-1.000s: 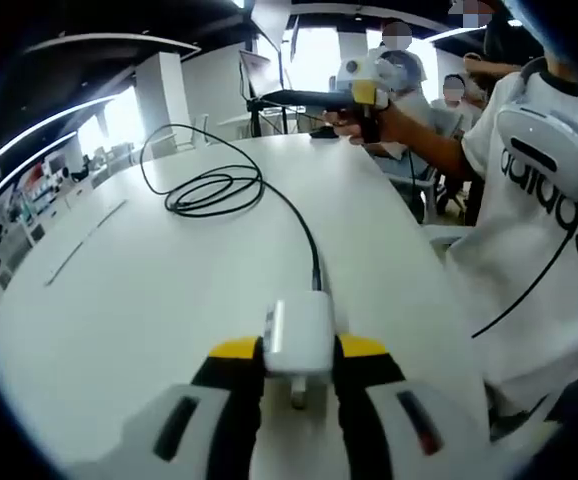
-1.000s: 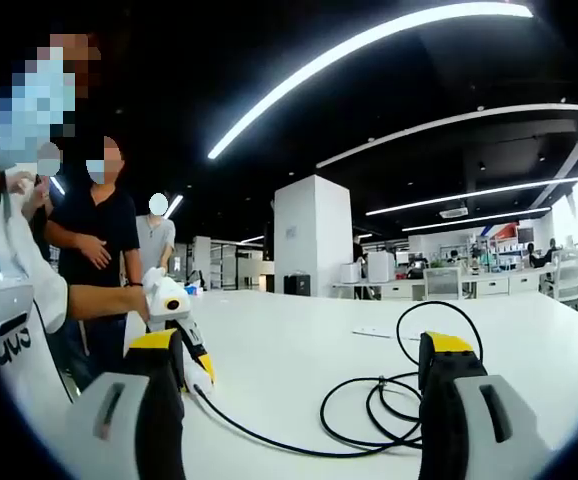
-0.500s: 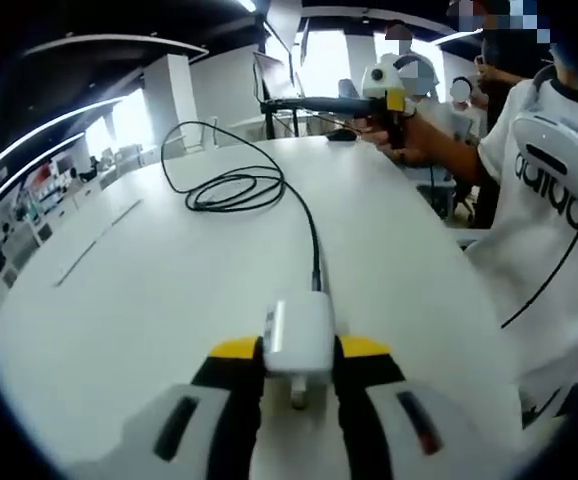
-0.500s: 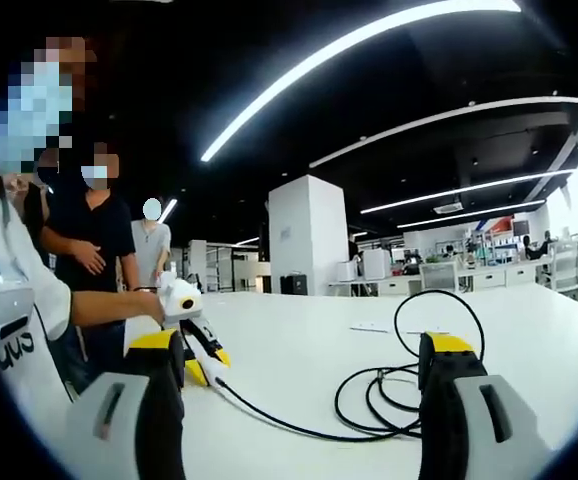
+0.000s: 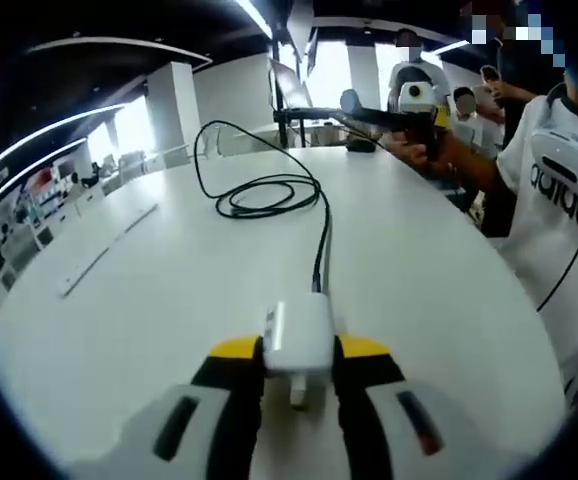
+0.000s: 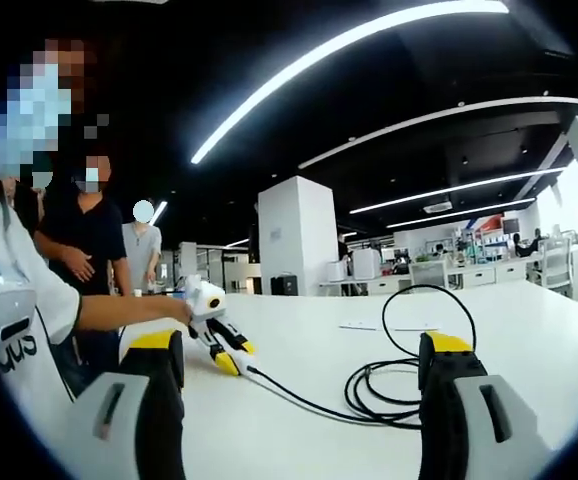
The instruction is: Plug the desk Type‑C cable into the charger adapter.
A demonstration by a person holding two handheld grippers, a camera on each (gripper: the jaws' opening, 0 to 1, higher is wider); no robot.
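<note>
Two yellow-tipped jaws of the left gripper (image 5: 298, 352) are clenched on a white charger adapter (image 5: 298, 335), squeezing its sides just above the white desk (image 5: 149, 300). One metal prong pokes out of the adapter toward the camera in the left gripper view. A black Type-C cable (image 5: 319, 235) is already seated in the adapter's far face; its plug sits against the white body and the cord runs away across the desk to a loose coil (image 5: 269, 192), with one loop arching up off the surface.

Off to the side, the person's white shirt (image 5: 569, 210) carries black lettering that reads "adidas", seen at an angle. Their other hand (image 5: 431, 148) holds the right gripper (image 5: 414, 100) raised above the far desk edge.

From the right gripper view, that gripper's own jaws stand wide apart and released, with nothing between them (image 6: 304, 365). Between the two jaws, farther out, the left gripper (image 6: 224, 345) rests low at the desk with the cable (image 6: 309, 402) leading to the coil (image 6: 394, 385). A flat white sheet (image 6: 364, 325) lies beyond. Several onlookers (image 6: 89, 240) stand behind the desk.
</note>
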